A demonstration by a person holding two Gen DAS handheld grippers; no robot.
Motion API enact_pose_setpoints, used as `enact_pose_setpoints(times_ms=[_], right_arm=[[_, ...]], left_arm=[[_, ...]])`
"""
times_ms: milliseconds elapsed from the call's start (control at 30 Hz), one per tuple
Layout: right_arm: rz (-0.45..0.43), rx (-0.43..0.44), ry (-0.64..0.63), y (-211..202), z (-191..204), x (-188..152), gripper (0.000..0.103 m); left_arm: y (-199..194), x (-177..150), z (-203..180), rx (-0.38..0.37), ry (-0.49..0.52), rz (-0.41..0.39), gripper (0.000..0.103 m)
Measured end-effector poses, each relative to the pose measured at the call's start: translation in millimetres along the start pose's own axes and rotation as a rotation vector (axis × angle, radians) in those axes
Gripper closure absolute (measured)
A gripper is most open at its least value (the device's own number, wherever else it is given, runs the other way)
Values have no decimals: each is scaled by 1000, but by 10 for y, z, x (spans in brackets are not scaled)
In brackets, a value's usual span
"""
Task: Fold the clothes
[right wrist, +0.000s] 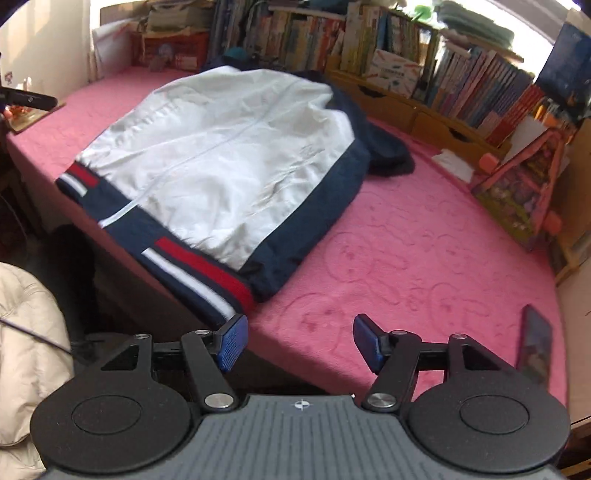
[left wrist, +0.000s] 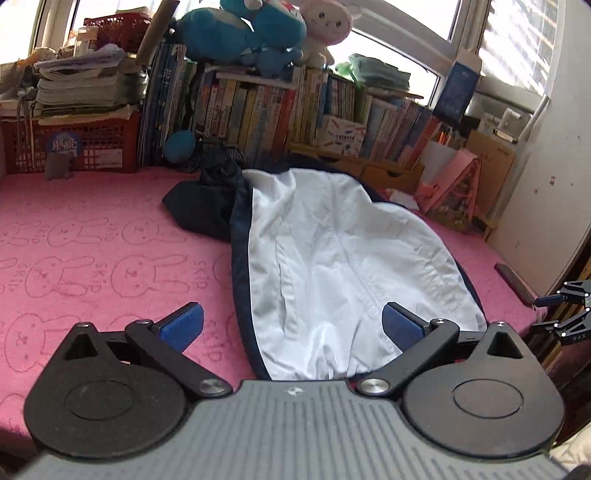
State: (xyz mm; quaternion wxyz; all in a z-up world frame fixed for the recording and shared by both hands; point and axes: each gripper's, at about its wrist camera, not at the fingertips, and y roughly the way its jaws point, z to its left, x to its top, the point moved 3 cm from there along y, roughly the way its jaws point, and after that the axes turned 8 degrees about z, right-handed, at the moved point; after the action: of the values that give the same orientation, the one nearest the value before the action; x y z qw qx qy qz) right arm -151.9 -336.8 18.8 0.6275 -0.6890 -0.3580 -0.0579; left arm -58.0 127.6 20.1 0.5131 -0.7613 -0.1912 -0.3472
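A white jacket [left wrist: 343, 254] with navy sides lies flat on the pink bed cover [left wrist: 92, 251]. It also shows in the right wrist view [right wrist: 229, 147], with a navy hem striped red and white hanging at the bed's near edge. Its dark sleeve [left wrist: 207, 206] is bunched at the far left. My left gripper [left wrist: 291, 325] is open and empty, just above the jacket's near end. My right gripper [right wrist: 299, 339] is open and empty, at the bed's edge to the right of the hem; it also shows in the left wrist view [left wrist: 565, 314] at the right.
Rows of books [left wrist: 266, 110], a red crate [left wrist: 74, 144] and plush toys [left wrist: 258, 29] line the far side of the bed. A dark phone [right wrist: 535, 343] lies on the cover at the right. A cream padded coat [right wrist: 26, 350] lies below the bed's edge.
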Motion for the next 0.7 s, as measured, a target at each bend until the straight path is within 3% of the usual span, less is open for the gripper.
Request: enact_pose_setpoints(times_ms=[100, 200, 300, 433, 500, 600, 700], right_arm=[[-182, -47, 73, -3, -134, 378, 24], [-277, 42, 136, 295, -9, 906, 25], [-316, 148, 130, 682, 307, 1425, 33], [-241, 215, 64, 1291, 721, 1806, 41], [-183, 218, 51, 1550, 828, 1829, 46], [-95, 182, 85, 1787, 774, 1616, 47], [-35, 120, 151, 1844, 456, 1249, 50]], left_arm=[[361, 212, -96, 79, -8, -39, 0], [857, 255, -243, 137, -1, -65, 0], [1275, 128, -282, 172, -26, 16, 0], [1522, -103, -219, 280, -26, 70, 0], [1571, -223, -136, 346, -27, 98, 0], [1569, -358, 11, 351, -61, 81, 0], [1570, -368, -3, 361, -43, 77, 0]])
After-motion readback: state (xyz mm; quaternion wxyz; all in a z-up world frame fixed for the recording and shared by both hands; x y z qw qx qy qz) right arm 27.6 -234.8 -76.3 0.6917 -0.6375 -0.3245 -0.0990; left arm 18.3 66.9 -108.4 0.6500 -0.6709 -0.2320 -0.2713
